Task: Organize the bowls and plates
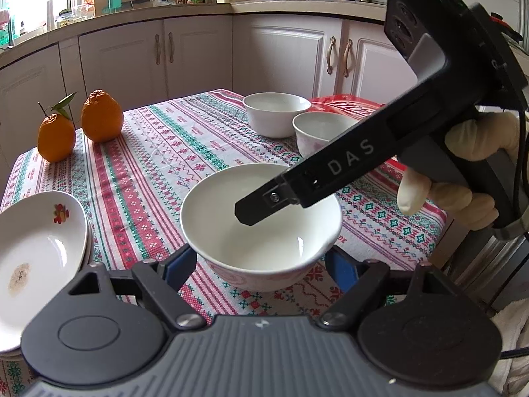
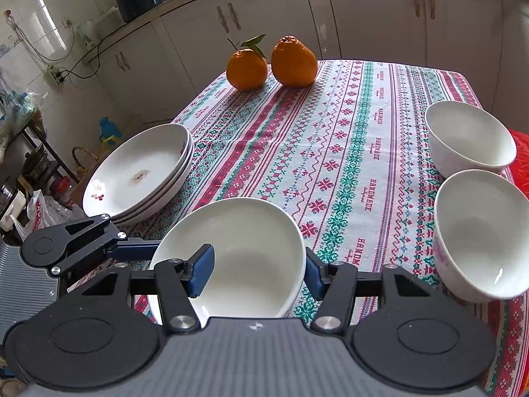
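R tongs [image 2: 254, 269] clamp the near bowl [image 2: 238, 258], one pad inside the rim, one outside; L tongs [image 1: 261, 261] straddle it w/ pads at its sides, contact unclear. Plates [image 2: 139, 172] look stacked already at table's [image 2: 347, 132] left edge. Bowls not nested yet: 2 others [image 2: 469, 139] sit apart, far right.

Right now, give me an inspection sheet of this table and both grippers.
Surface: patterned tablecloth.
Job's things: big bowl; far small bowl; near small bowl; plate stack, top plate stained.
Clutter: leafy orange, plain orange.
Grippers: left gripper clamps the big bowl's sides; right gripper is closed across its wall.
Cables: cords at a wall socket.
Surroundings: kitchen cabinets.
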Motion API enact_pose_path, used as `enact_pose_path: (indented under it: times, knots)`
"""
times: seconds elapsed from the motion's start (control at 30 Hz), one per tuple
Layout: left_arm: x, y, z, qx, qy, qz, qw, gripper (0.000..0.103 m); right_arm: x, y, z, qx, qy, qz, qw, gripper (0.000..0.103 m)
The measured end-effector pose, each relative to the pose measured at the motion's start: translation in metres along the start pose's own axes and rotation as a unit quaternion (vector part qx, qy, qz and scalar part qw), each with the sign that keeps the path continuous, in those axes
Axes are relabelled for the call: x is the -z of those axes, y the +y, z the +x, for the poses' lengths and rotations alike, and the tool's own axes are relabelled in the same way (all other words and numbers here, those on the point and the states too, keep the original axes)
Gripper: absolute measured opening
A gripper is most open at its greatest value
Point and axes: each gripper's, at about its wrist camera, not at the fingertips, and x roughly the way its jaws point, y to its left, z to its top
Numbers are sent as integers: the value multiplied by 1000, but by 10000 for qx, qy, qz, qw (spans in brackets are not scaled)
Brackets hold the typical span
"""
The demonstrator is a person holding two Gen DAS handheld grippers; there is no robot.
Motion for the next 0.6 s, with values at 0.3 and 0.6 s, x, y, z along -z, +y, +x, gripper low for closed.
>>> enact_pose_path:
  times: [0.3,0.6]
  knots:
    - [0,-1,3,-8,33,9,10000,84,1,-2,3,39,-15,34,10000,62]
    - [2,-1,5,-36,43,42,10000,87,1,-1,4,4,-53,4,10000,72]
